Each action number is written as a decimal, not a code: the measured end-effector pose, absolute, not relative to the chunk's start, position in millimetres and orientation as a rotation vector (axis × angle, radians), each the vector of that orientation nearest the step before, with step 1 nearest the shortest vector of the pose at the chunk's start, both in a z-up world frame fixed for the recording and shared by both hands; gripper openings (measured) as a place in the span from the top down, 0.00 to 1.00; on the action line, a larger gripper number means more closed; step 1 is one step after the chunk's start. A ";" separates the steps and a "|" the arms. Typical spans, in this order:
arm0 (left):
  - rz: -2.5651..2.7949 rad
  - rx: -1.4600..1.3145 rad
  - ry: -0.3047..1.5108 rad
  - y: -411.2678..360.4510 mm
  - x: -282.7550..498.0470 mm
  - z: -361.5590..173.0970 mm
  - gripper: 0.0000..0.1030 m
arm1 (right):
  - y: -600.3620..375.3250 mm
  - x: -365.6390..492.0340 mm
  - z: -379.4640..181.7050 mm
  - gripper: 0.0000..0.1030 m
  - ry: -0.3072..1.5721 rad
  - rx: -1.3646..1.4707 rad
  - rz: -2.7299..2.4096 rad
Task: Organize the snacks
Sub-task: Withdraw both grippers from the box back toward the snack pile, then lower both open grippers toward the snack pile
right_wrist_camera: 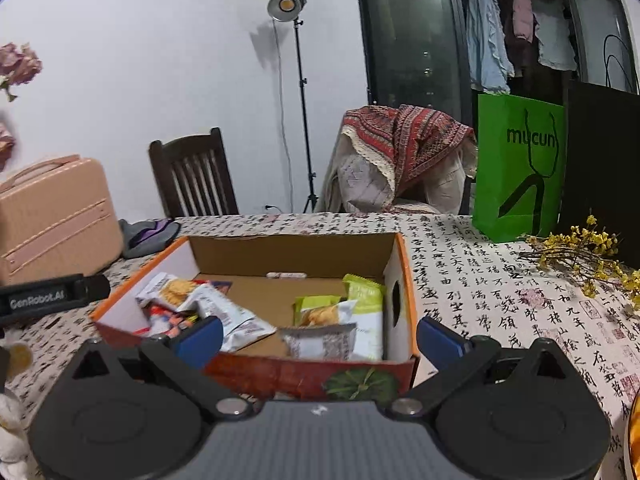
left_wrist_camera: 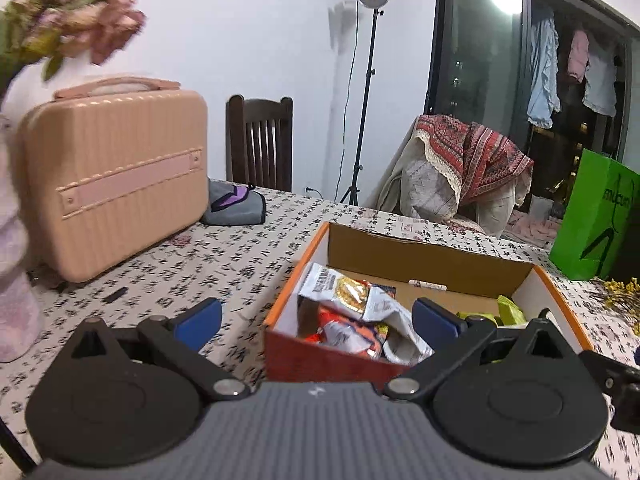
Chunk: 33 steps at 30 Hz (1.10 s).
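Note:
An open cardboard box (left_wrist_camera: 432,250) with an orange rim sits on the table; it also shows in the right wrist view (right_wrist_camera: 292,250). White and orange snack packets (left_wrist_camera: 352,308) lie in its left part (right_wrist_camera: 208,304). Green and white packets (right_wrist_camera: 344,320) stand in its right part, partly hidden in the left wrist view (left_wrist_camera: 510,310). My left gripper (left_wrist_camera: 318,318) is open and empty, just before the box's near left corner. My right gripper (right_wrist_camera: 320,334) is open and empty, just before the box's near wall.
A pink hard case (left_wrist_camera: 116,184) and a grey pouch (left_wrist_camera: 236,204) lie at the left. A green paper bag (right_wrist_camera: 520,168) and yellow dried flowers (right_wrist_camera: 584,256) are at the right. Chairs (right_wrist_camera: 196,176) stand behind the table. The left gripper's body (right_wrist_camera: 52,294) shows at the left.

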<state>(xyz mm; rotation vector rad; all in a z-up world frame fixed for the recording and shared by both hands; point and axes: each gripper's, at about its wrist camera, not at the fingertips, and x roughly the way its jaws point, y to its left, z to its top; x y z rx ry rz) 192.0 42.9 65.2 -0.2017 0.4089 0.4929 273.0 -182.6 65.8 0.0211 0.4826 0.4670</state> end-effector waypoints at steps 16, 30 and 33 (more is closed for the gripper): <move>0.365 -0.159 0.448 60.9 129.0 59.9 0.00 | -175.1 208.5 50.4 0.00 0.543 -0.018 0.441; 0.349 -0.196 0.500 89.8 109.9 40.8 0.00 | -189.0 195.3 21.0 0.00 0.683 -0.042 0.404; 0.347 -0.204 0.520 95.3 111.6 35.2 0.00 | -188.7 201.6 16.7 0.00 0.701 -0.046 0.393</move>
